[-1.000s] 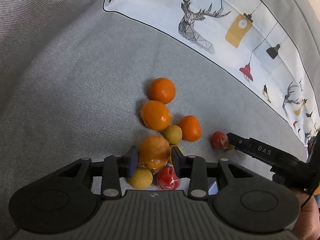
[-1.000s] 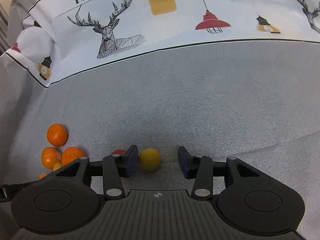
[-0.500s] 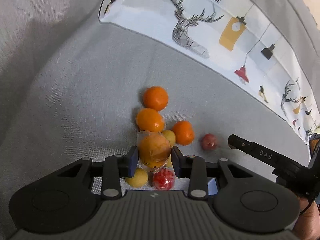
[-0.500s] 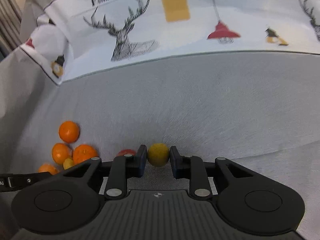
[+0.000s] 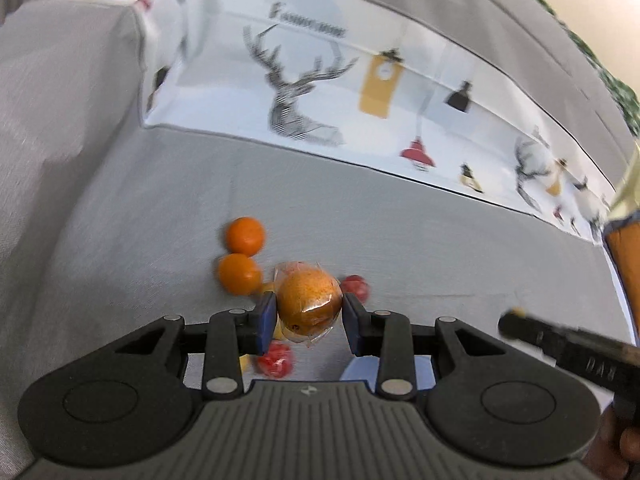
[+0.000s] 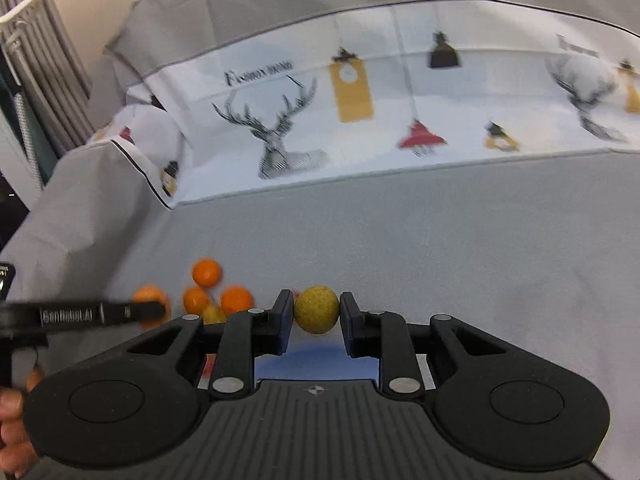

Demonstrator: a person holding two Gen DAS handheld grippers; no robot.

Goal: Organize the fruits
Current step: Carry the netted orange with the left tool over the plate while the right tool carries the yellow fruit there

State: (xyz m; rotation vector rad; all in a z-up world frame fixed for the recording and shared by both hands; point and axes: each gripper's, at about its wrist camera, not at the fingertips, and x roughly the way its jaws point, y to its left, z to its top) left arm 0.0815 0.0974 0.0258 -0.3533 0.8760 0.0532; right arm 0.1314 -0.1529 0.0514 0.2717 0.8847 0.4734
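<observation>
Between the blue pads of the left gripper (image 5: 308, 314) sits a large round orange wrapped in clear crinkled film (image 5: 309, 306), clamped above the grey woven cloth (image 5: 120, 208); two smooth small oranges (image 5: 239, 273) lie just left. Right view: the right gripper (image 6: 316, 314) pinches a rough-skinned yellow ball-shaped fruit (image 6: 317, 309) at its sides; neither round fruit shows a long axis.

Lifted clear of the gray cloth (image 5: 400, 240) since a second ago: wrapped orange (image 5: 309, 304), now pinched in the left gripper (image 5: 309, 318) above the fruit pile instead of resting in it. Closed meanwhile around the yellow fruit (image 6: 317, 309): right gripper (image 6: 314, 322), open beside it a second ago, now raised off the cloth with it, away from the pile.
</observation>
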